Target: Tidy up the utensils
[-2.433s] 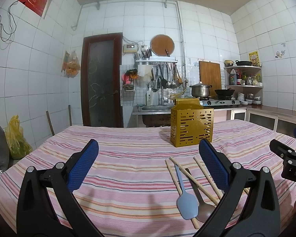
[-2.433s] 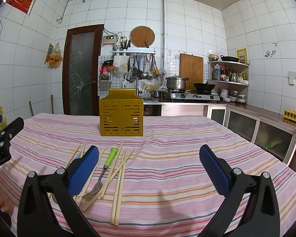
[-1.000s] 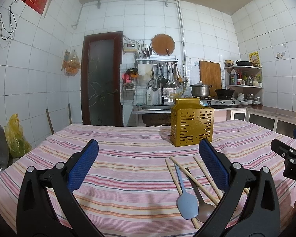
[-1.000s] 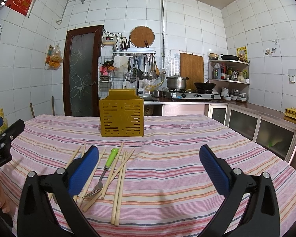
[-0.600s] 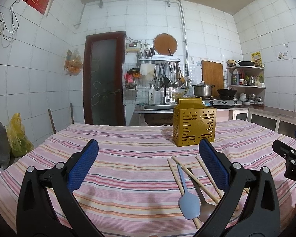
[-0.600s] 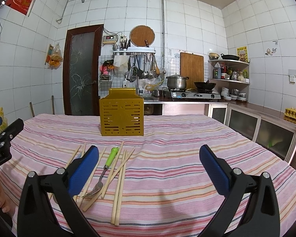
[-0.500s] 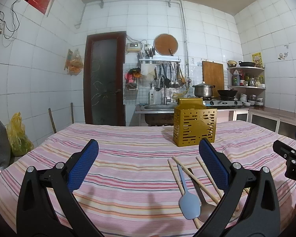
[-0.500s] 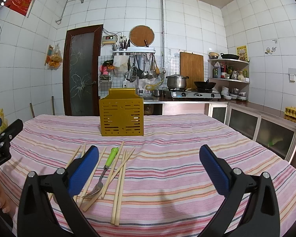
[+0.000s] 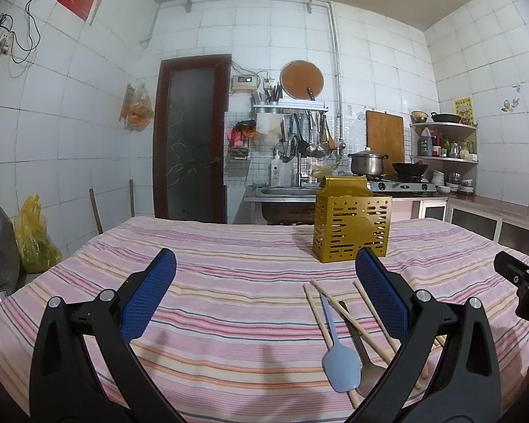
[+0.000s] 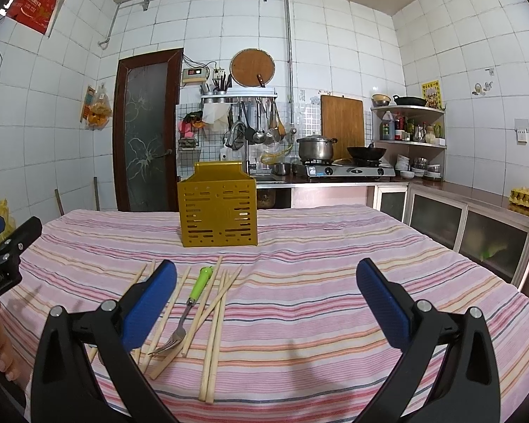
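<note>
Both units are hovering over the striped surface [image 10: 317, 282], nothing held. Left hand-held gripper [image 9: 264, 292] is sitting with jaws spread wide; right hand-held gripper [image 10: 266, 294] likewise. Chopsticks [image 10: 213, 317], green-handled fork [image 10: 190, 308], blue spoon [image 9: 336, 352] and metal spoon [image 9: 361, 359] are lying loose in front of the gold holder [image 10: 218, 208], which is standing upright farther back.
</note>
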Action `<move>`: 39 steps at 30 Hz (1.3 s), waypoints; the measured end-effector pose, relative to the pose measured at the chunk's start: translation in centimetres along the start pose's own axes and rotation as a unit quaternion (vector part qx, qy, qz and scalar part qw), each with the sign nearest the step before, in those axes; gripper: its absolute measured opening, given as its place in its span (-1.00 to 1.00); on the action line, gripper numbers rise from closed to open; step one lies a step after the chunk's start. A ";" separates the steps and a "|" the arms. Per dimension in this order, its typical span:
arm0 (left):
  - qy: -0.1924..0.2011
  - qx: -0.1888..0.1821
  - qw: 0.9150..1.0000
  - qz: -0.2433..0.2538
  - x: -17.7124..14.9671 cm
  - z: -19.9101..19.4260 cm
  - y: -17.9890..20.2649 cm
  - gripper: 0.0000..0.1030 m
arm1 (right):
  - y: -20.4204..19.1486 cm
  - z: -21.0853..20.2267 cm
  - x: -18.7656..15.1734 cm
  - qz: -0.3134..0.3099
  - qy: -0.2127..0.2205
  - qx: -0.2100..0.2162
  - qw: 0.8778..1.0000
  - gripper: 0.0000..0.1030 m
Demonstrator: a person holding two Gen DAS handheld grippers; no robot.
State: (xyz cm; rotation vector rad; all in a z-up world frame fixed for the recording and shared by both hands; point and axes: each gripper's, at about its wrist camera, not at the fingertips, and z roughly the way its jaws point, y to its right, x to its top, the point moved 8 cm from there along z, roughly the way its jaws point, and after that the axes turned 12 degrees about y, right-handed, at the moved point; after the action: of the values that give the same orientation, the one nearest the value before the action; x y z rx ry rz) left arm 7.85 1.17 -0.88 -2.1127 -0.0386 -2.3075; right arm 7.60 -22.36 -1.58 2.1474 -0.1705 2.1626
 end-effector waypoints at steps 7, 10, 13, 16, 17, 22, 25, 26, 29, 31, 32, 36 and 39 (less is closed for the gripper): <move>-0.001 0.006 1.000 0.001 -0.1 0.0 -0.1 0.91 | 0.0 0.1 0.1 -0.006 0.003 0.000 1.000 0.93; -0.006 0.008 1.000 0.002 -0.2 0.2 -0.2 0.91 | 0.1 0.2 0.0 -0.004 0.001 -0.003 1.000 0.93; -0.012 0.013 1.000 0.005 -0.3 0.4 -0.2 0.91 | -0.1 0.1 -0.1 -0.002 -0.002 -0.005 1.000 0.93; -0.016 0.016 1.000 0.005 -0.3 0.6 -0.3 0.91 | -0.4 0.4 -0.1 -0.005 -0.013 -0.003 1.000 0.93; -0.019 0.017 1.000 0.005 -0.3 0.7 -0.3 0.91 | -0.6 0.7 -0.2 -0.008 -0.021 0.002 1.000 0.93; -0.081 0.007 0.997 0.000 -1.2 3.1 -0.4 0.91 | -2.3 2.9 0.0 -0.055 -0.048 0.022 0.997 0.93; -0.114 0.002 0.993 0.018 -1.4 5.3 -0.2 0.91 | -3.4 4.8 0.7 -0.079 -0.056 0.027 0.995 0.93; -0.123 -0.001 0.992 0.023 -1.3 6.0 -0.1 0.91 | -3.7 5.3 0.7 -0.087 -0.064 0.031 0.994 0.93; -0.149 -0.017 0.988 0.016 -1.2 8.0 0.1 0.91 | -4.7 7.7 0.1 -0.116 -0.109 0.037 0.987 0.93; -0.169 -0.030 0.985 0.003 -1.3 9.5 0.4 0.91 | -4.9 8.9 -0.1 -0.127 -0.119 0.035 0.984 0.93; -0.181 -0.036 0.983 -0.003 -1.5 10.4 0.6 0.91 | -4.9 9.6 -0.2 -0.129 -0.124 0.034 0.983 0.93; -0.218 -0.039 0.975 -0.009 -2.7 13.0 1.3 0.90 | -4.1 12.5 -1.2 -0.101 -0.178 0.031 0.978 0.93; -0.250 -0.028 0.968 -0.004 -4.5 14.8 1.5 0.90 | -3.1 14.3 -2.7 -0.066 -0.216 0.025 0.974 0.93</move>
State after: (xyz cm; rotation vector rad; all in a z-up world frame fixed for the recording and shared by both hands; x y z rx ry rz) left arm 23.01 0.01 -4.03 -2.6637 0.0140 -1.7338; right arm 22.19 -21.29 -4.19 2.5472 0.0007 1.6219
